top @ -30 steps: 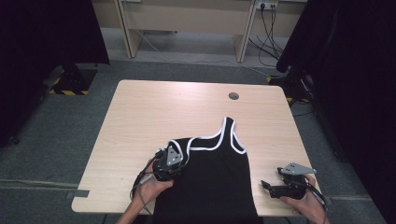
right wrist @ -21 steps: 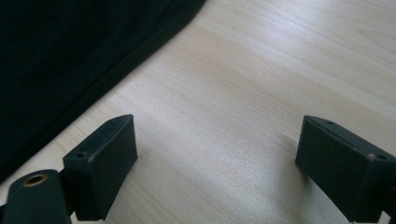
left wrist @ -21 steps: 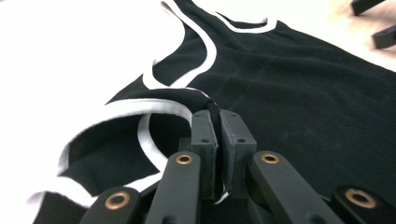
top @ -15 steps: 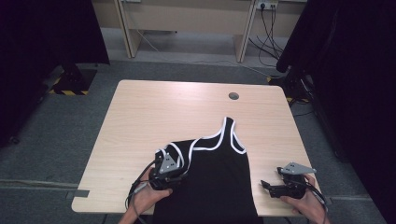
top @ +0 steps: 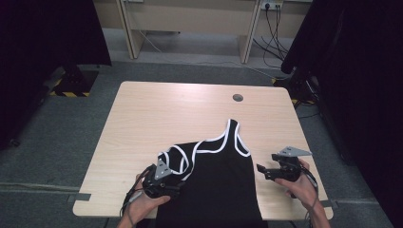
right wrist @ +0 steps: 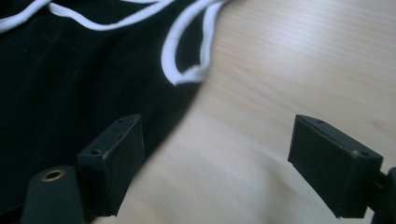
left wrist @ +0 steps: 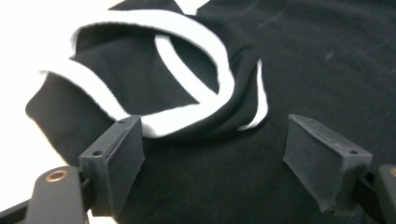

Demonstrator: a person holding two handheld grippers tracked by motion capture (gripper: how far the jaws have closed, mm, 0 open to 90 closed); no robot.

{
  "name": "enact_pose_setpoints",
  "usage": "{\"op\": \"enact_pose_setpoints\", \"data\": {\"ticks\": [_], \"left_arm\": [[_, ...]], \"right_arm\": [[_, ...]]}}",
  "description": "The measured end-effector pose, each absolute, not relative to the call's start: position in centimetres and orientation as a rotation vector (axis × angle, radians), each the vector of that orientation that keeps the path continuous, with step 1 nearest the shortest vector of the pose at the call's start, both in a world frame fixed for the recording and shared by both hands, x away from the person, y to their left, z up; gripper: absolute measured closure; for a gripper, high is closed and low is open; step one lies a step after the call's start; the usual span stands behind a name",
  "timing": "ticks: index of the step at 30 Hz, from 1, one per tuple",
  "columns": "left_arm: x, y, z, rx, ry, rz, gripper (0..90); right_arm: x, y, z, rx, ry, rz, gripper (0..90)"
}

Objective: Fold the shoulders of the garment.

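Tank top: my black tank top with white trim lies on the near middle of the wooden table, its hem running off the near edge.
Far strap: one white-edged strap points toward the far side and lies flat.
Left strap: the other strap is folded over and bunched on the garment's left shoulder, its white loops crossing one another.
Left claw: my left gripper sits over the near left part of the shirt, just near of that bunched strap; in the left gripper view its jaws stand wide apart with black cloth between them, and they grip nothing.
Right claw: my right gripper is just off the shirt's right edge, above bare wood; in the right gripper view its jaws are spread wide, the left one over the black fabric's edge, the right one over the table, holding nothing.
Hands: my hands come in from the near edge, one on each claw.
Cable hole: a round grommet sits in the far right part of the tabletop, well apart from the shirt.
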State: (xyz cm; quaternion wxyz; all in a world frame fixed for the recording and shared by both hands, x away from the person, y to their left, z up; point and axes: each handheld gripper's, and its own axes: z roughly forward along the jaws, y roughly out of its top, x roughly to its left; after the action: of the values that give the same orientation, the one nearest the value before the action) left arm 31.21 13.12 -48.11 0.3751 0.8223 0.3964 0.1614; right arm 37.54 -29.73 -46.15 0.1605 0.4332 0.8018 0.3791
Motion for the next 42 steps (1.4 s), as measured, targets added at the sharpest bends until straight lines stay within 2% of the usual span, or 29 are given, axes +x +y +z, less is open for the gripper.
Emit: {"op": "enact_pose_setpoints", "data": {"ticks": [9,20,33,36,38,39,42], "left_arm": [[31.2,12.9,-48.4,2.108,1.028,0.449,11.6],[31.8,12.5,-48.4,2.112,1.01,0.432,12.1],[32.1,12.3,-48.4,2.111,1.013,0.433,12.0],[32.1,12.3,-48.4,2.11,1.016,0.433,11.7],[32.1,12.3,-48.4,2.111,1.016,0.433,11.4],[32.1,12.3,-48.4,2.111,1.017,0.433,11.4],[32.1,12.3,-48.4,2.111,1.017,0.433,11.4]], "right_arm": [[42.7,-25.7,-45.7,1.195,2.332,1.081,20.3],[47.5,-22.0,-46.2,1.183,2.369,1.039,23.1],[52.2,-20.9,-47.3,1.213,2.363,0.955,23.8],[52.3,-20.6,-47.3,1.168,2.371,0.977,43.1],[52.1,-20.6,-47.1,1.146,2.387,0.999,63.4],[52.1,-20.6,-47.1,1.138,2.397,1.009,70.6],[51.9,-21.1,-47.0,1.146,2.409,1.057,82.1]]}}
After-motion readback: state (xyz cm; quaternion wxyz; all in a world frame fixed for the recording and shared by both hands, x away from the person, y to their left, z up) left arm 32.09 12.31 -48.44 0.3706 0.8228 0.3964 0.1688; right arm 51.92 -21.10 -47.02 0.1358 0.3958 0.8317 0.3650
